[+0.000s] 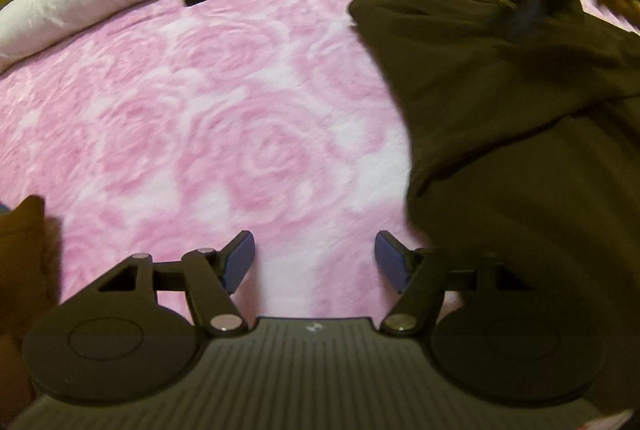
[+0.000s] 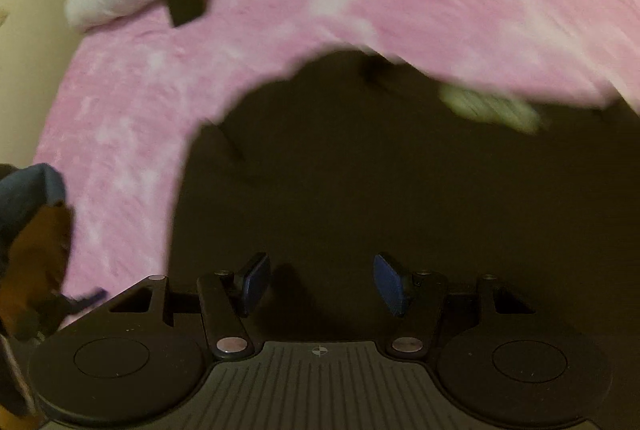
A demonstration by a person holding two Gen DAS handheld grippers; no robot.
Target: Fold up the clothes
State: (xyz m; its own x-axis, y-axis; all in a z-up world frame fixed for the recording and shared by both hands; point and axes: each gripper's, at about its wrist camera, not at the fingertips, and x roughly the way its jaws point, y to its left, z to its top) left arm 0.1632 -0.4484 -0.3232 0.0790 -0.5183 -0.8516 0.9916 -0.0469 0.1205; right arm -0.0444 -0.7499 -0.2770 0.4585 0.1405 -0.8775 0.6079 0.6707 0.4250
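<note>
Dark garment (image 2: 400, 189) runs off frame; its pale label (image 2: 492, 105) (perhaps printed) blurs unreadably.

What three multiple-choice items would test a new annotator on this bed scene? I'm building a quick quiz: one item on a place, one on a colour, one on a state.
1. Where does the dark garment lie relative to the left tool?
A. To its right
B. To its left
C. Between its fingers

2. What colour is the blanket?
A. Plain blue
B. Pink with a rose pattern
C. Green stripes

3. What is the state of the right tool?
A. Shut on the garment
B. Open, holding nothing
C. Shut on the flat black object

Answers: 1 A, the garment fills the right of the left wrist view. 2 B, pink roses cover it. 3 B, its blue pads stand apart over the garment.
</note>
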